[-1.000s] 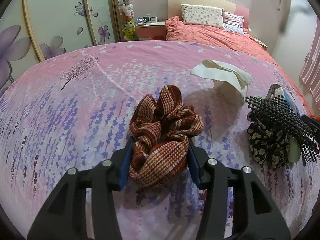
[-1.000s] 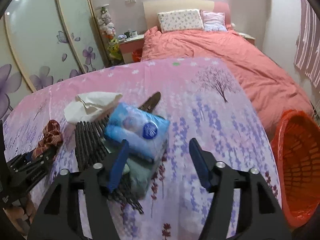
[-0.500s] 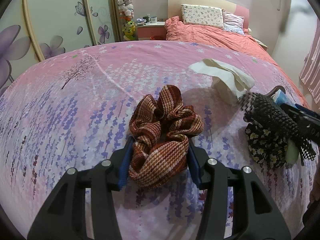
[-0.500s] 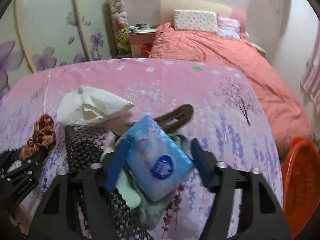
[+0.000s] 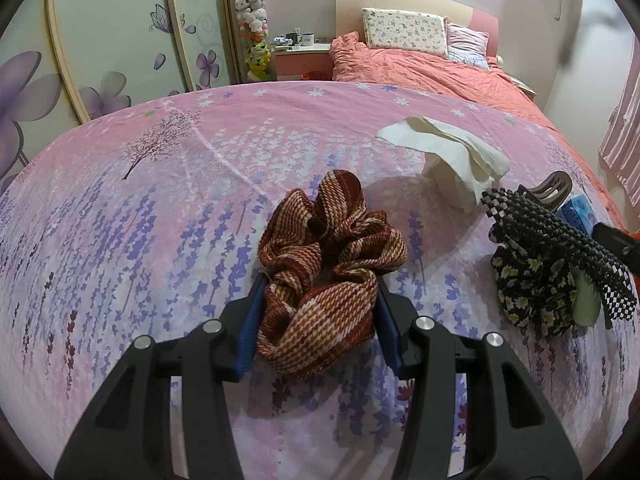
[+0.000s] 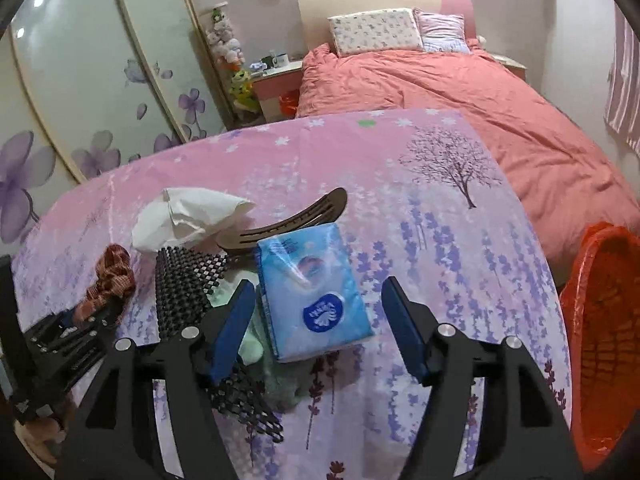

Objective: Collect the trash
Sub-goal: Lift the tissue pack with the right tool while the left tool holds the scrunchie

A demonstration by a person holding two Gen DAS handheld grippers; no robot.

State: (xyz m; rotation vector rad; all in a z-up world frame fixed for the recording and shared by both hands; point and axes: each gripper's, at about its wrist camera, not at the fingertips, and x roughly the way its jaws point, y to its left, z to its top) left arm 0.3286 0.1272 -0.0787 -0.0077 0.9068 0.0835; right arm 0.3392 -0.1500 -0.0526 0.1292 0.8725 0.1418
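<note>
Pink floral sheet being left bare toward its right edge, orange basket just past it, scrunchie being clamped by left gripper, right gripper being opened around blue tissue pack, pads clear.

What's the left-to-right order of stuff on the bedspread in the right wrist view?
Left gripper shut on the plaid scrunchie → crumpled tissue → blue tissue pack → orange basket at the far right edge.

light: soft indoor, even | focus: sharp | edges: fisheye-bent, dark corners | shadows: faint
</note>
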